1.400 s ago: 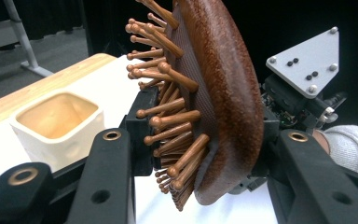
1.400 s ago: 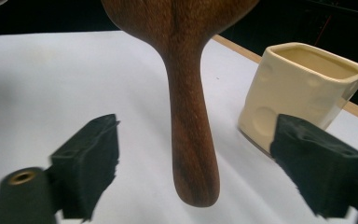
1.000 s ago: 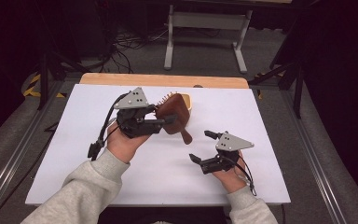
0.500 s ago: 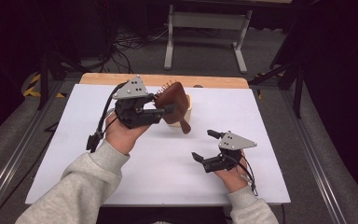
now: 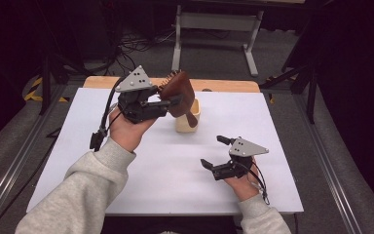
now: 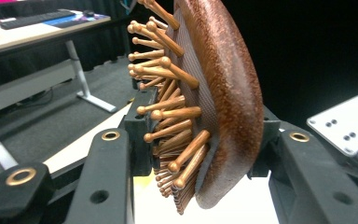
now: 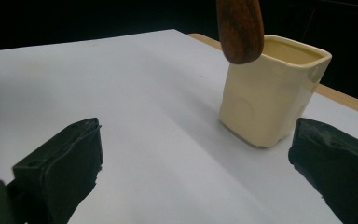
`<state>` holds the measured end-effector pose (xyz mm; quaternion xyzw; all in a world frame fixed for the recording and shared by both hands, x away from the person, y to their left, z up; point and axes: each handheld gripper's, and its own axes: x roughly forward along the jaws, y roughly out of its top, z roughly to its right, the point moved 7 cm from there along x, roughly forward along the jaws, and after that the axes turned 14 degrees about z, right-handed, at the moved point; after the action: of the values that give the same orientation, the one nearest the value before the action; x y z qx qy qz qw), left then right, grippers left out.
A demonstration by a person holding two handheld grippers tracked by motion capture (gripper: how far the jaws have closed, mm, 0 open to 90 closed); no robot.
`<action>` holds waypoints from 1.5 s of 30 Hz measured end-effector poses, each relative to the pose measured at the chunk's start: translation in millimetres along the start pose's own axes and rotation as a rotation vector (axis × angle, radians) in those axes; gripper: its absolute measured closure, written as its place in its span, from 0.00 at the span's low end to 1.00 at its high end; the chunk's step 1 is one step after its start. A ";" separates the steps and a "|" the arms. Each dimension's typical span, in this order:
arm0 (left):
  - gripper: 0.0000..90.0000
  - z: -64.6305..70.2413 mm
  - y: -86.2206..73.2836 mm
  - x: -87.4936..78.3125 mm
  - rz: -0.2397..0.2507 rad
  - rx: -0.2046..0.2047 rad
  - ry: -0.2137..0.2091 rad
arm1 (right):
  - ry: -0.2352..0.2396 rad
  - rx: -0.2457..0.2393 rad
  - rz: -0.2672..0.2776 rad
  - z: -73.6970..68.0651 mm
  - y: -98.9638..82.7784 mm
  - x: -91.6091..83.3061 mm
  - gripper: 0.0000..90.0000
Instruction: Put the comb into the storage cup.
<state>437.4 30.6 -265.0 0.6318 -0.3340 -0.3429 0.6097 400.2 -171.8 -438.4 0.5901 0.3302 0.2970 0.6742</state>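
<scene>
High view: a wooden hairbrush (image 5: 179,92) is pinched by its head in the left gripper (image 5: 168,103) and held above a cream cup (image 5: 189,119) on the white table (image 5: 126,170), handle pointing down. Spread and empty, the right gripper (image 5: 213,152) is kept near the cup.

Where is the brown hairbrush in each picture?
High view: the brush is up near the middle, held in the left tool, its handle dipping toward the cream cup.
Left gripper view: it fills the centre, clamped between the black jaws, bristles facing left.
Right gripper view: its handle tip hangs at the top, over the cup.
Shared landmark: the cup.
</scene>
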 end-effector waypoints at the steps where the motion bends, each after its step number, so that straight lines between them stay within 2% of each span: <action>1: 0.63 -2.0 1.0 0.7 0.004 -0.001 0.007 | 0.000 0.001 -0.001 -0.1 -0.1 0.1 0.03; 10: 0.63 -13.3 4.0 8.3 0.033 -0.014 0.046 | 0.004 0.001 -0.001 -0.1 -0.4 0.5 0.03; 15: 0.62 -19.0 4.8 13.0 0.051 -0.008 0.078 | 0.005 0.003 -0.001 -0.1 -0.4 0.4 0.03; 23: 0.62 -30.0 1.4 23.0 0.053 -0.016 0.115 | 0.004 0.007 0.004 0.4 0.2 -0.2 0.03; 27: 0.62 -34.7 -1.6 28.6 0.057 -0.047 0.133 | 0.005 0.002 0.000 -0.2 0.1 0.1 0.03; 34: 0.62 -42.7 -6.1 37.6 0.057 -0.049 0.169 | 0.006 0.003 0.005 0.0 0.4 0.0 0.04; 39: 0.62 -47.6 -9.5 43.1 0.056 -0.035 0.197 | 0.007 0.003 0.000 -0.2 -0.1 0.1 0.04; 45: 0.62 -52.5 -14.5 48.9 0.046 -0.051 0.214 | 0.007 0.004 0.006 0.8 0.3 -0.4 0.04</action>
<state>508.2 18.4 -279.7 0.6412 -0.2725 -0.2680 0.6654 400.6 -172.6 -438.0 0.5913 0.3315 0.3004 0.6710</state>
